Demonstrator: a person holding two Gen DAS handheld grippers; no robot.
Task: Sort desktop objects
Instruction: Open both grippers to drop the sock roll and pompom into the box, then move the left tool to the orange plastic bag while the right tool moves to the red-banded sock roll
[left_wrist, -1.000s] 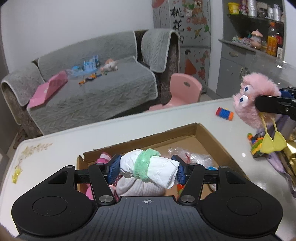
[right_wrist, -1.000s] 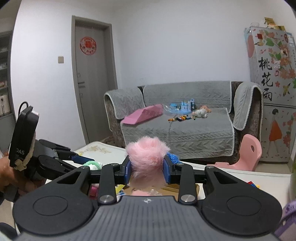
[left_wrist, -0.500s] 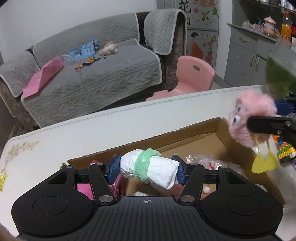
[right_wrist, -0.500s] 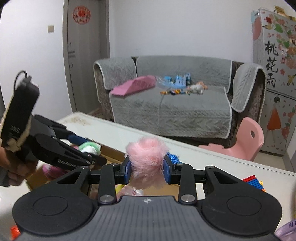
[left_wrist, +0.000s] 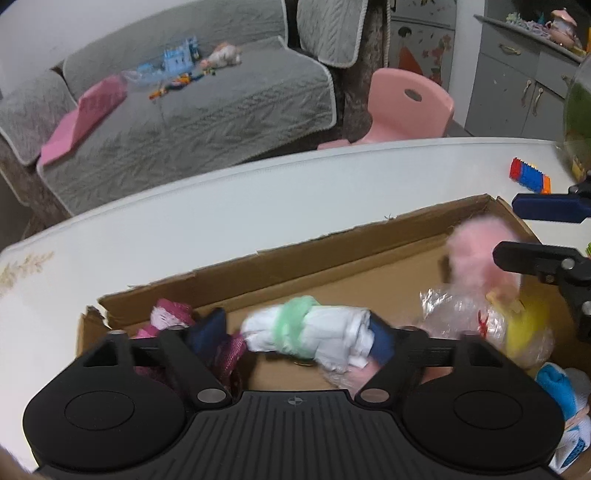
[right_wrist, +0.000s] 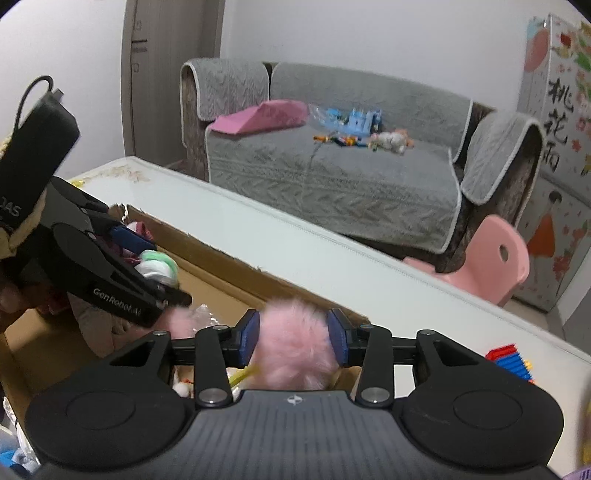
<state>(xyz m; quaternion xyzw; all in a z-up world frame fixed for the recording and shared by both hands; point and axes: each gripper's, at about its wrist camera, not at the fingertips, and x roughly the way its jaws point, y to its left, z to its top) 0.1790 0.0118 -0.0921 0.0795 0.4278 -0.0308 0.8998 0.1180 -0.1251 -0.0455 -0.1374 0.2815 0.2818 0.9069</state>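
Observation:
An open cardboard box (left_wrist: 332, 254) lies on the white table (left_wrist: 184, 229). My left gripper (left_wrist: 295, 338) hangs over the box's inside, its jaws opening. A white cloth roll with a green band (left_wrist: 310, 332) lies between them; the left pad stands clear of it, the right one seems to touch it. My right gripper (right_wrist: 294, 336) is over the box's right end with a pink fluffy toy (right_wrist: 295, 347) between its pads. Its jaws are opening, though the fluff still fills the gap. The left wrist view shows that toy (left_wrist: 476, 251) blurred, yellow feet dangling.
Inside the box lie a clear plastic bag (left_wrist: 461, 317), a pink knit item (left_wrist: 173, 317) and a blue-and-white sock (left_wrist: 565, 391). A block of coloured bricks (left_wrist: 530, 179) sits on the table beyond the box. A pink chair (left_wrist: 406, 107) and grey sofa stand behind the table.
Both grippers have come down over the box. The left jaws have spread and no longer clamp the white roll. The right jaws have widened slightly around the pink toy.

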